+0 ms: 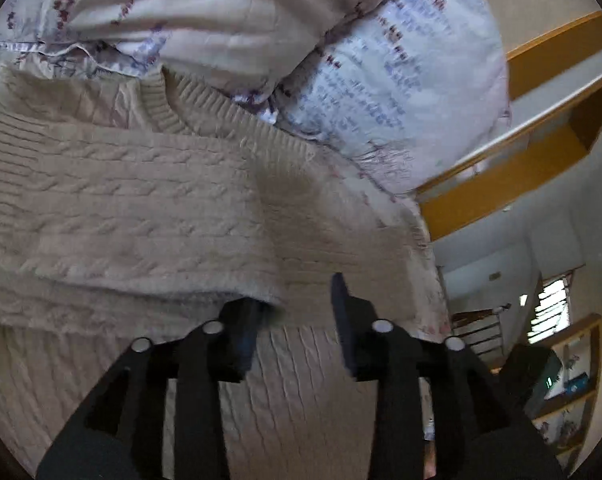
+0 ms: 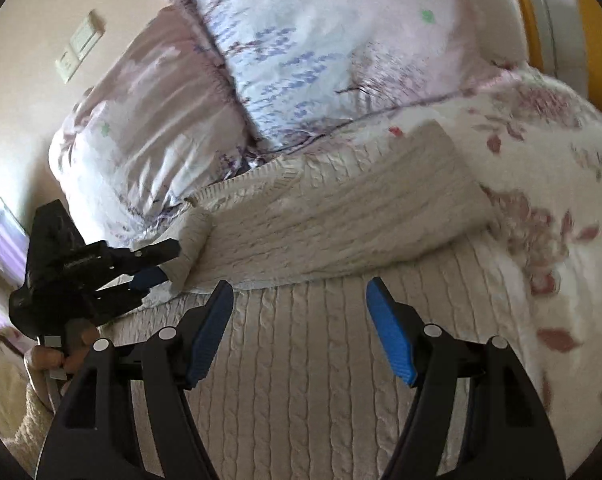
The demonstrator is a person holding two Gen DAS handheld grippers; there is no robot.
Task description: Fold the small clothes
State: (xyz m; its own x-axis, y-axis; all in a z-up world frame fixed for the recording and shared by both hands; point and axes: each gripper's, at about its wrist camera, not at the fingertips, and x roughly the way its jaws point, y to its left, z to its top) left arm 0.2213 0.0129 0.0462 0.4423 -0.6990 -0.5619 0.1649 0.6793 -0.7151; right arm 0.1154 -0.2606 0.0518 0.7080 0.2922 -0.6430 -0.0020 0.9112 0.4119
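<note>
A cream cable-knit sweater (image 1: 121, 208) lies flat on the bed, one sleeve (image 2: 333, 208) folded across its chest. My left gripper (image 1: 293, 296) has its jaws apart just at the sleeve's folded edge, and no fabric is pinched between them. The right wrist view shows that same left gripper (image 2: 163, 264) at the left, its tips just short of the fold, with a person's hand (image 2: 61, 356) on its handle. My right gripper (image 2: 301, 300) hovers open over the sweater's lower body (image 2: 301, 380) with nothing between its blue pads (image 2: 389, 332).
A floral pillow (image 1: 401, 92) and a bunched duvet (image 2: 149, 120) lie right behind the sweater's collar. A flowered bedspread (image 2: 541, 200) extends to the right. A wooden headboard (image 1: 501, 192) borders the bed. Shelves (image 1: 573, 380) stand beyond the bed's edge. Wall switches (image 2: 81, 48) sit at upper left.
</note>
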